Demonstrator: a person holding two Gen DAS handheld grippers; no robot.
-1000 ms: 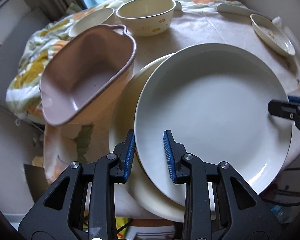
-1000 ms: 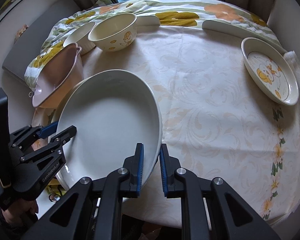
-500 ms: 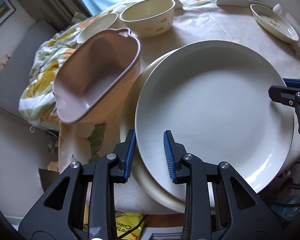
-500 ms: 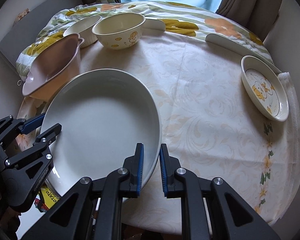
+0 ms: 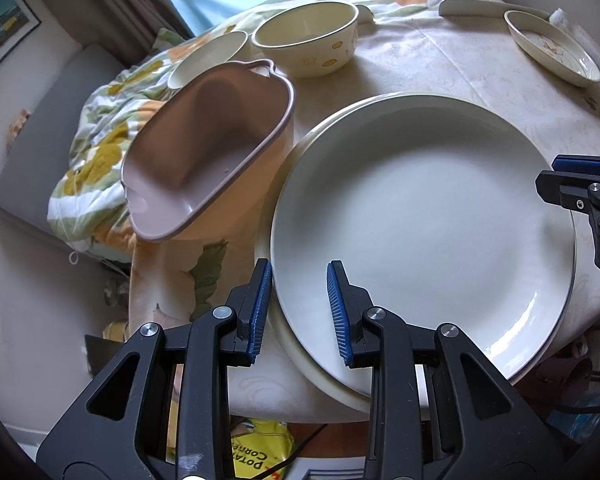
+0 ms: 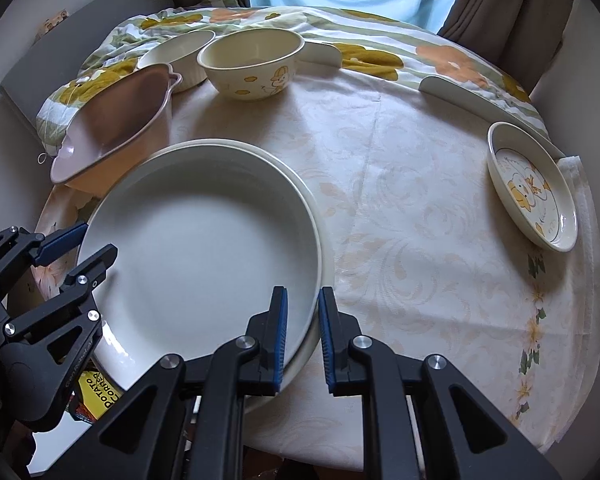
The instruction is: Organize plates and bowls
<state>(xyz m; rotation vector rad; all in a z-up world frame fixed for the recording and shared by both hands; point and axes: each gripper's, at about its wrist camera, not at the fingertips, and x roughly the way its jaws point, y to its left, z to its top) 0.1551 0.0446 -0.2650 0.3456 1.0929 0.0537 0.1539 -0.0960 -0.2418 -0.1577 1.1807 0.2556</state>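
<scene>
White plate (image 5: 420, 220) rims clamped btwn L tongs (image 5: 300, 300) & R tongs (image 6: 303, 336), atop 2nd plate (image 6: 324, 276).

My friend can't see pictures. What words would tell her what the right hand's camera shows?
Two black grippers, the right gripper and the left gripper, pinch opposite edges of a big white plate sitting on another plate on a round table. Behind are a pink tub, two bowls and a small duck dish.

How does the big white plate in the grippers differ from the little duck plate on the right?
The white plate is plain, far larger and sits on another plate of like size; the duck plate has a yellow cartoon print and lies alone near the table's far right edge. Both are round, shallow and empty.
</scene>
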